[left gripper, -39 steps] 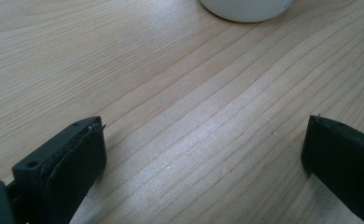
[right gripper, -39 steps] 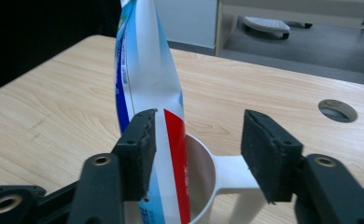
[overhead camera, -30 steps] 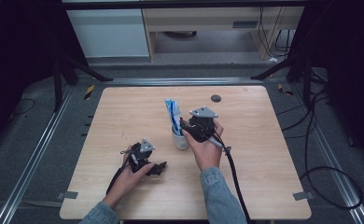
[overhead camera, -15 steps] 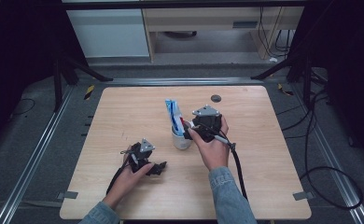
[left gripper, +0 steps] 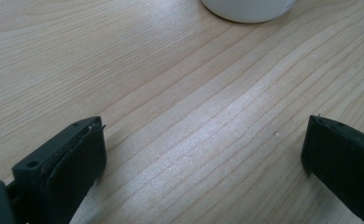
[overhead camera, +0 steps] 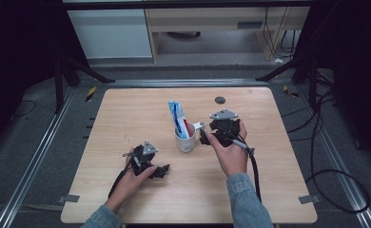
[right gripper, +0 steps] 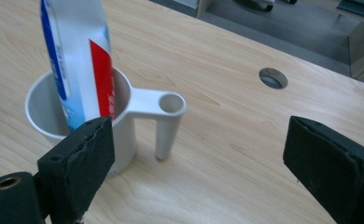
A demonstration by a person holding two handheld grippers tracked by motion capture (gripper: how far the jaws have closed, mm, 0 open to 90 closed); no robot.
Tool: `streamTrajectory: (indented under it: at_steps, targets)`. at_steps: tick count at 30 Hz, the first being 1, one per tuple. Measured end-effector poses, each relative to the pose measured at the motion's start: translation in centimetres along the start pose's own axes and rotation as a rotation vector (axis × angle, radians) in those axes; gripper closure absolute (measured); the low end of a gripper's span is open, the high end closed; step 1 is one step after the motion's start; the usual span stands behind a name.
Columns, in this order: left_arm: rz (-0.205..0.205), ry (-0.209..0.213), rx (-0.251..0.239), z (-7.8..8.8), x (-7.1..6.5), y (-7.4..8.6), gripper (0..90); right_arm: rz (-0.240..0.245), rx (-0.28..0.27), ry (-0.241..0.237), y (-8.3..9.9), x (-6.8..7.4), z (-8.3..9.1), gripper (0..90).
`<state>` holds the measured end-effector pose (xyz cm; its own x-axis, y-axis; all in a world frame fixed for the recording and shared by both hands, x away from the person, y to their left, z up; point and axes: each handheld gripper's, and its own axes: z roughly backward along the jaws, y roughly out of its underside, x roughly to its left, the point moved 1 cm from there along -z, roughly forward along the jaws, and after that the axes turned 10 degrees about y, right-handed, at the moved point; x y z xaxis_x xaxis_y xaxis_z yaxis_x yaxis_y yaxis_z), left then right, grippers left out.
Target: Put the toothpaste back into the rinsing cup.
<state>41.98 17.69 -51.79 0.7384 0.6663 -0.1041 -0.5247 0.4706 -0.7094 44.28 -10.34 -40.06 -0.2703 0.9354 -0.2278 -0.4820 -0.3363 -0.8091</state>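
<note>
My hand-held gripper (right gripper: 199, 158) has its jaws spread wide over the table (right gripper: 227, 116). Just beyond my left jaw stands a white cup (right gripper: 77, 126), handle (right gripper: 164, 116) toward the gap, holding an upright tube (right gripper: 80, 56).

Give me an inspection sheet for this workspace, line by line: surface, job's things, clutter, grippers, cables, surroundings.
Surface: light wooden table with a round hole near its far edge.
Job's things: white cup upright, handle toward the right gripper; blue, white and red tube stands in it, leaning.
Clutter: nothing seen.
Grippers: left gripper low over bare wood, jaws wide apart. Right gripper beside the cup's handle, jaws wide apart, holding nothing.
Cables: one trails from each gripper; more lie on the floor at right.
Surroundings: dark floor, metal rails, shelving beyond.
</note>
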Motion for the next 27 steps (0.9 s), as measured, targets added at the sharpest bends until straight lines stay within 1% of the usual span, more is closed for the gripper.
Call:
streamTrajectory:
  at_steps: [3,8,13,16,21,27]
  targets:
    - [0.000,0.000,0.000,0.0,0.0,0.0,0.0,-0.008,0.007,0.008,0.7,-0.9,0.3,10.0]
    - [-0.001,0.000,0.000,0.0,0.0,0.0,0.0,-0.005,0.028,0.030,1.6,-2.2,0.7,10.7]
    - [-0.001,0.000,0.000,0.0,0.0,0.0,0.0,-0.022,0.044,0.032,2.4,-3.4,0.9,11.1]
    - [-0.001,0.000,0.000,0.0,0.0,0.0,0.0,-0.017,0.060,0.032,2.9,-4.1,1.0,11.4]
    - [-0.001,0.000,0.000,0.0,0.0,0.0,0.0,-0.055,0.079,0.032,4.1,-5.2,0.9,11.9]
    - [-0.001,0.000,0.000,0.0,0.0,0.0,0.0,-0.071,0.115,0.042,6.0,-6.2,0.5,12.1]
